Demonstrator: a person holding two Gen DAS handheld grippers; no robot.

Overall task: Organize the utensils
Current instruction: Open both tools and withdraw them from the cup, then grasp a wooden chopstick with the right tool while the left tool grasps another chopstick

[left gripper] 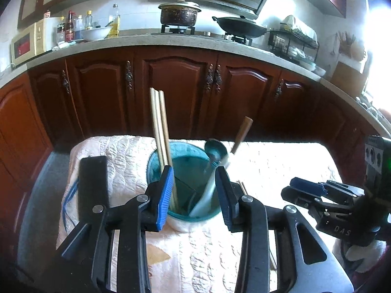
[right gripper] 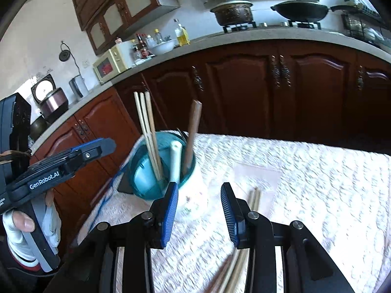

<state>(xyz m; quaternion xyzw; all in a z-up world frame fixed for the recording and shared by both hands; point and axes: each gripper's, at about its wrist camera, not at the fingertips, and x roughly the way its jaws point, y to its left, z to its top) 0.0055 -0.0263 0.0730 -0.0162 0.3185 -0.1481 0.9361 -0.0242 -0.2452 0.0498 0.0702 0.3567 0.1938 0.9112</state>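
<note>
left wrist view: the left tool (left gripper: 194, 183) hangs spread wide, nothing between its blue pads, just above the near rim of the teal utensil holder (left gripper: 156, 163). the holder stands on a pale quilted cloth (left gripper: 117, 151) that covers the counter. inside it, pale chopsticks (left gripper: 160, 127) lean up past the left finger, a white-handled spoon (left gripper: 215, 153) rises beside the right finger (blurred, its metal bowl upward), and a brown wooden handle (left gripper: 240, 134) tilts beyond it to the right. a dark flat object (left gripper: 94, 183) lies on the cloth left of the left finger. the right tool (left gripper: 305, 190) shows low at the right, fingers pointing left; from this angle i cannot tell how far apart they stand. more loose sticks (left gripper: 242, 187) peek out just behind the right finger.

right wrist view: the right tool (right gripper: 199, 195) is spread open and empty. the utensil holder (right gripper: 139, 168) sits ahead and to the left of its left finger, carrying the chopsticks (right gripper: 146, 127), the spoon's white handle (right gripper: 176, 156) and the wooden handle (right gripper: 193, 131). loose chopsticks (right gripper: 254, 197) lie on the cloth (right gripper: 317, 183), running under and between the fingers toward the camera. the left tool (right gripper: 97, 150) enters from the far left, held in a gloved hand (right gripper: 22, 229).
</note>
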